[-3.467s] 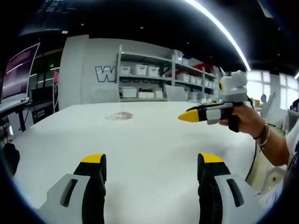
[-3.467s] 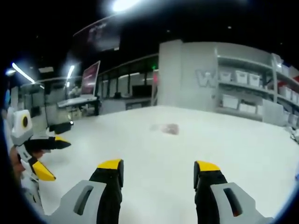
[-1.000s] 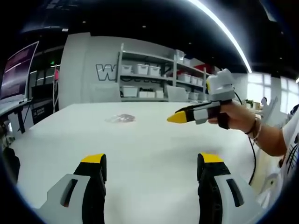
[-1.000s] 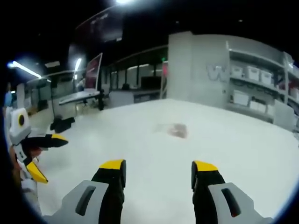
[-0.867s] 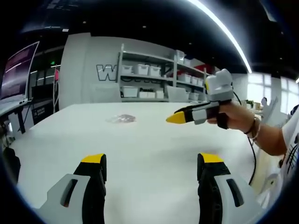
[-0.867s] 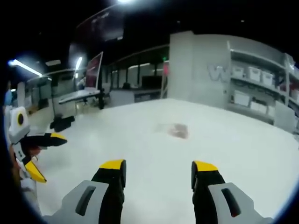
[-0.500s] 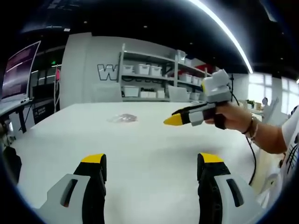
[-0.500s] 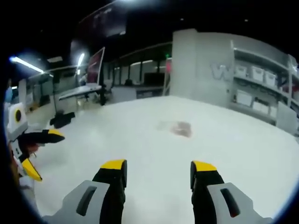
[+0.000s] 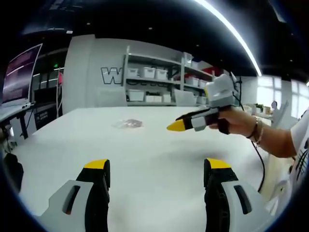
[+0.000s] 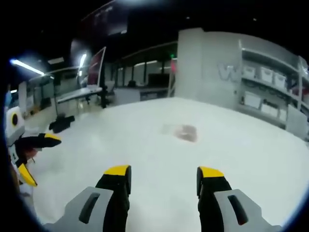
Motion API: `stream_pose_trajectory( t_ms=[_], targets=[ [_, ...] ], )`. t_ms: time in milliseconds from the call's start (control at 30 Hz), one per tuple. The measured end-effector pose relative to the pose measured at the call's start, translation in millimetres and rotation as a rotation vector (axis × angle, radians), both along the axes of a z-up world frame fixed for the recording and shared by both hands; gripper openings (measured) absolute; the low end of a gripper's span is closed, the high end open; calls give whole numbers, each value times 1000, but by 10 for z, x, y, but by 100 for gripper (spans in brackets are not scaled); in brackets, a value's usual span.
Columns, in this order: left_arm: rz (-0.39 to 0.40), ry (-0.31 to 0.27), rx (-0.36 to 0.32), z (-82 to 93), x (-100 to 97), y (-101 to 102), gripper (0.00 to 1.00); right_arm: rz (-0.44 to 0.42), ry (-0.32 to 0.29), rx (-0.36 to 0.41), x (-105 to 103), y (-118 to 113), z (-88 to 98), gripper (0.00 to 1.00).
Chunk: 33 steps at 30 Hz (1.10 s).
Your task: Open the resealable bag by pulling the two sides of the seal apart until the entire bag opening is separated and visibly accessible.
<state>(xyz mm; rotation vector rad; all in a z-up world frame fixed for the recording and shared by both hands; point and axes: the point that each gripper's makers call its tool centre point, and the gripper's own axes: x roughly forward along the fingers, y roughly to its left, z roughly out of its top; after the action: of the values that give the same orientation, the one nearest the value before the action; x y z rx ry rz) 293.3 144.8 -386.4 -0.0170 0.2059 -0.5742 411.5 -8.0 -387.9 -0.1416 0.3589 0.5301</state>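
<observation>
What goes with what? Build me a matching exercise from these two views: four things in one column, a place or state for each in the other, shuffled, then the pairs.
Things:
1. bag
2. left gripper
3. bins
4. table

Places or states:
A. white, bearing the bag
B. on the shelves at the back
C. open, holding nothing, jaws wide apart
D. lying flat, far ahead of both grippers, touched by neither

Pairs: 1-D, 2-C, 3-B, 4-A

Bright ceiling light strip [image 9: 231, 34] overhead; fisheye edges bend, right gripper view softer.
</observation>
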Motion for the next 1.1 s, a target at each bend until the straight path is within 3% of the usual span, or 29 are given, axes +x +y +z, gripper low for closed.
stream_pose_trajectory(
  t_ms=[1100],
  targets=[
    [7,-14,-13,76,88,72,78,6,20,-27,232,100,-58,52]
  ],
)
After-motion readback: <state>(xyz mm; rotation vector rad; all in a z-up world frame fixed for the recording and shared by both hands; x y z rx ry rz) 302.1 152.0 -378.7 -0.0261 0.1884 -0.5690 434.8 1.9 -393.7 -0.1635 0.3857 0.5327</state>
